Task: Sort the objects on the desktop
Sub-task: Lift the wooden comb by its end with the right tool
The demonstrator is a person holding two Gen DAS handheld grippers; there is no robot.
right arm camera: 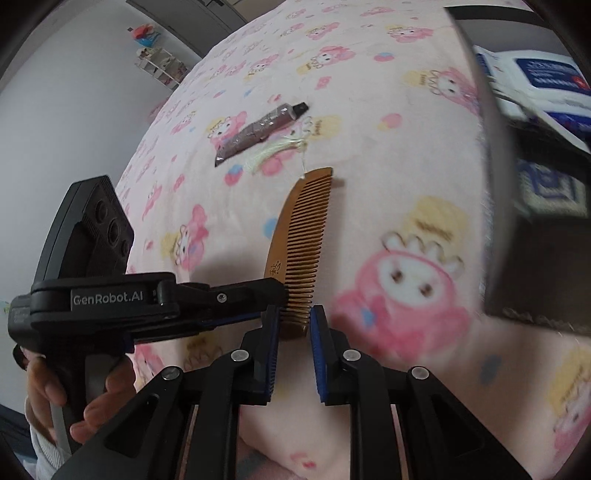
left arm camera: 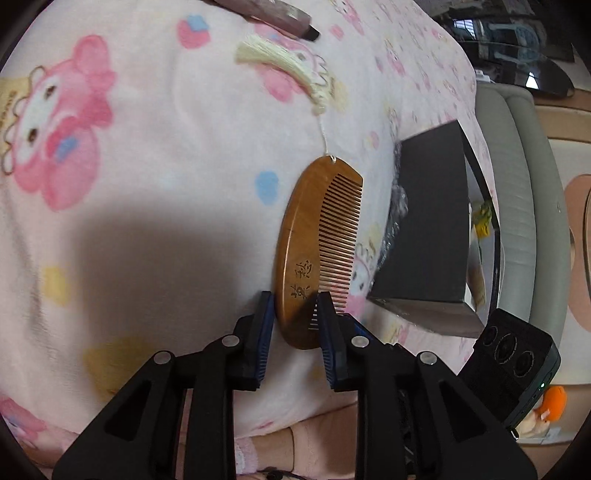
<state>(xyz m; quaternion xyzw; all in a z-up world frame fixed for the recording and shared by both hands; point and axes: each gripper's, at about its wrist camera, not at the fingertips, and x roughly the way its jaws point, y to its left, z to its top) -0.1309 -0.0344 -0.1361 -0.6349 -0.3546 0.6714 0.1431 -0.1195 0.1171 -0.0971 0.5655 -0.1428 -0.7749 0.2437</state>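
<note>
**Both grippers at one comb end**

Jaws: left gripper [left arm camera: 295, 299] narrowly parted, pads against the wooden comb [left arm camera: 317, 243] at its near end. Right gripper [right arm camera: 293, 314] slightly open around the same end; contact unclear. Pink cartoon blanket [left arm camera: 129, 166] beneath everything. Dark box [left arm camera: 424, 229] just right of comb. Crumpled tube [right arm camera: 258, 131] farther off. Cream tassel [left arm camera: 288, 66] strung to comb's far end.

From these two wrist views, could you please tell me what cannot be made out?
- Wooden comb: its near end sits behind the left gripper fingers in both views.
- Tube: cut off by the top edge in the left view.
- Black box: blurred and cropped in the right view; contents unclear.
- Right gripper: contact with the comb's tip cannot be judged.
</note>
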